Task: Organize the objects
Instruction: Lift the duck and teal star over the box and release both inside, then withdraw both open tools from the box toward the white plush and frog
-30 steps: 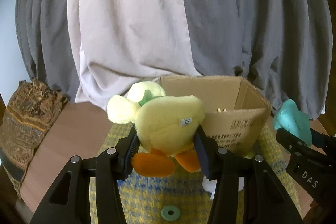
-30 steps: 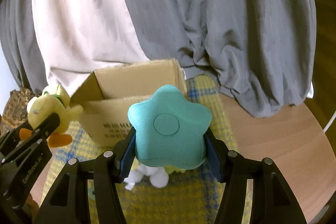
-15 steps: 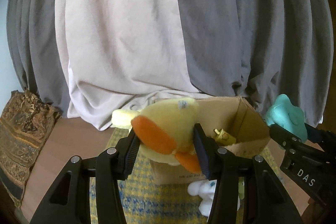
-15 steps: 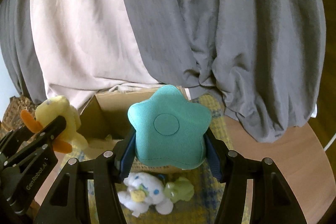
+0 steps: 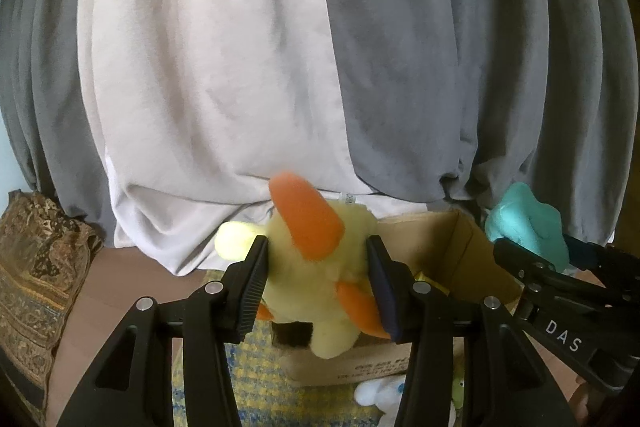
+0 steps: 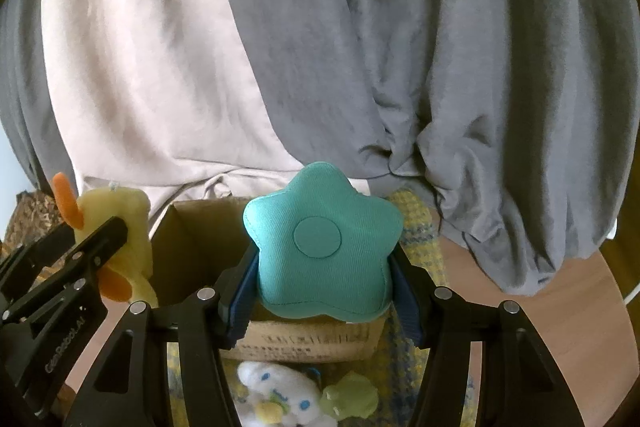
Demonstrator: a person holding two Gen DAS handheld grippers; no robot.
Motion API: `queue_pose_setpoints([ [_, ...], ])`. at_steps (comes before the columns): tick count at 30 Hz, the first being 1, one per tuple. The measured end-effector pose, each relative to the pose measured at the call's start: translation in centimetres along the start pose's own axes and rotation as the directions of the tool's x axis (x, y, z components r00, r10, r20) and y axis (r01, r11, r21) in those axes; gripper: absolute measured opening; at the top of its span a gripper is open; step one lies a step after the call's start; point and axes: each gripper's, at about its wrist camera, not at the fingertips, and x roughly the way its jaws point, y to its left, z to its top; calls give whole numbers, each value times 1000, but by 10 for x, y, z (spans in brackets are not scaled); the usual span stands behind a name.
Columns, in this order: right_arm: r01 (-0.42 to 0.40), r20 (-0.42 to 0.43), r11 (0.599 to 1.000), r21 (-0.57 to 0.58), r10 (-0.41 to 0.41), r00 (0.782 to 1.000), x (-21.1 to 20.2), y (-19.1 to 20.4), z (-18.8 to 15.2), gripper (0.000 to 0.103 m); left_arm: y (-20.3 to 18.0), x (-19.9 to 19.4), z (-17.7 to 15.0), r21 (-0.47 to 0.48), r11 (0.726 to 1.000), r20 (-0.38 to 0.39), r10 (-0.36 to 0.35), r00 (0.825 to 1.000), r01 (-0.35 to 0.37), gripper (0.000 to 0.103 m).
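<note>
My left gripper [image 5: 318, 281] is shut on a yellow plush duck [image 5: 320, 267] with orange feet, held over the near left corner of an open cardboard box [image 5: 452, 247]. A teal star-shaped cushion [image 6: 322, 245] sits squeezed between the pads of my right gripper [image 6: 322, 291], above the box's [image 6: 200, 247] front wall. In the right wrist view the duck [image 6: 116, 223] and the left gripper [image 6: 96, 247] show at the left. The star [image 5: 524, 223] appears at the right of the left wrist view. Something yellow lies inside the box, mostly hidden.
The box stands on a yellow and blue woven mat [image 6: 420, 239] on a round wooden table [image 6: 560, 307]. A white plush dog [image 6: 276, 393] and a small green frog toy [image 6: 352, 397] lie in front of the box. Grey and cream curtains [image 5: 240, 67] hang behind. A patterned cloth [image 5: 32, 267] drapes at the left.
Both grippers have risen and moved forward toward the box, carrying their toys. The duck has tipped in the left grip, so its orange foot now points up.
</note>
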Motion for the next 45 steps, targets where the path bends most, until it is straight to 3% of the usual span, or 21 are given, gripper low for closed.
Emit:
queue_pose_setpoints([
  [9,6,9,1000,0,-6,1000,5,2,13,59,3,4,16,-11,1000,13,-18,1000,19,48],
  [27,-21,-85,1000,-2,21,996,41,1,12,65,0,32,14,-1,999,-47,-50,998,50,50],
  [31,-26,-96,1000,6,27,995,44,1,13,72,3,34,12,-14,999,-58,-47,997,47,74],
  [32,-27,-97,1000,14,28,995,44,0,13,78,4,35,12,-21,999,-61,-46,997,45,80],
  [35,-24,-97,999,34,27,995,43,-2,12,85,8,34,11,-39,998,-61,-46,997,44,85],
  [45,15,-84,999,42,-12,996,31,-3,3,90,12,29,5,-40,999,-63,11,998,-14,93],
])
